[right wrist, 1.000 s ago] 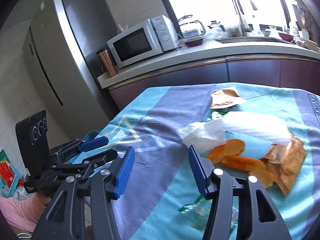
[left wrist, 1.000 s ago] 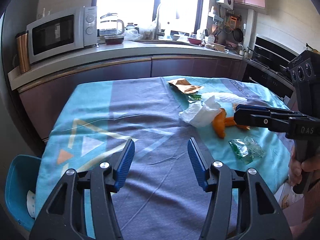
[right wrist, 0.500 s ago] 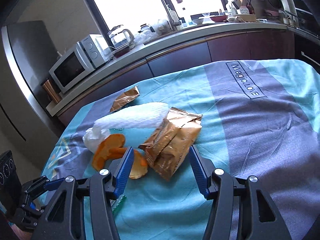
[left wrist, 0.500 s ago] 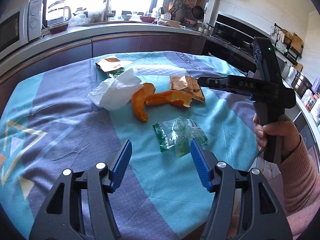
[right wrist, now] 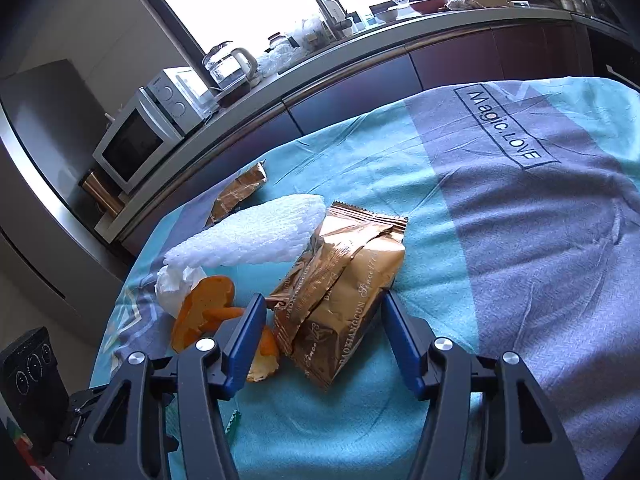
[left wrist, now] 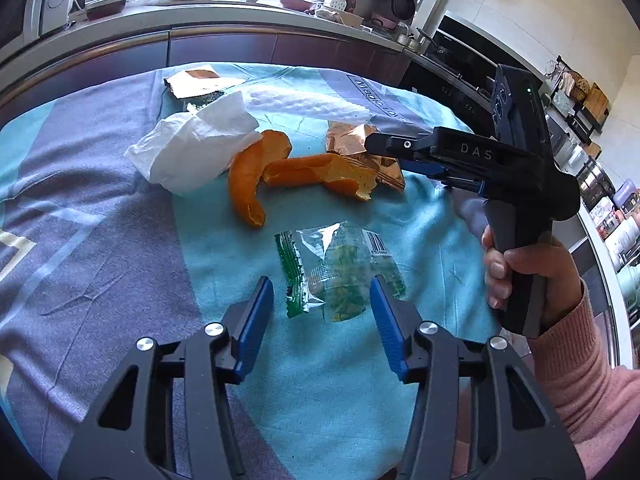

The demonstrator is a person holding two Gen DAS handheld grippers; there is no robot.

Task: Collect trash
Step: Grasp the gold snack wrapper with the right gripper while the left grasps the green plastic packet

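Trash lies on a blue and grey tablecloth (left wrist: 100, 248). A clear green snack wrapper (left wrist: 340, 268) lies just ahead of my open left gripper (left wrist: 322, 300), partly between its fingers. Orange peels (left wrist: 256, 172) and a crumpled white tissue (left wrist: 192, 152) lie further back. A gold foil bag (right wrist: 340, 292) lies between the fingers of my open right gripper (right wrist: 322, 320). The right gripper also shows in the left wrist view (left wrist: 384, 146), over the gold bag (left wrist: 348, 138). White foam netting (right wrist: 256, 236) and another brown wrapper (right wrist: 236, 196) lie beyond.
A kitchen counter (right wrist: 360, 44) with a microwave (right wrist: 140, 136), a kettle (right wrist: 232, 66) and a sink tap runs behind the table. A fridge (right wrist: 36, 168) stands at the left. The table's near edge is close below both grippers.
Both grippers have moved closer to the trash. The left now straddles the green wrapper's near end; the right has closed in around the gold bag. Both stay open.
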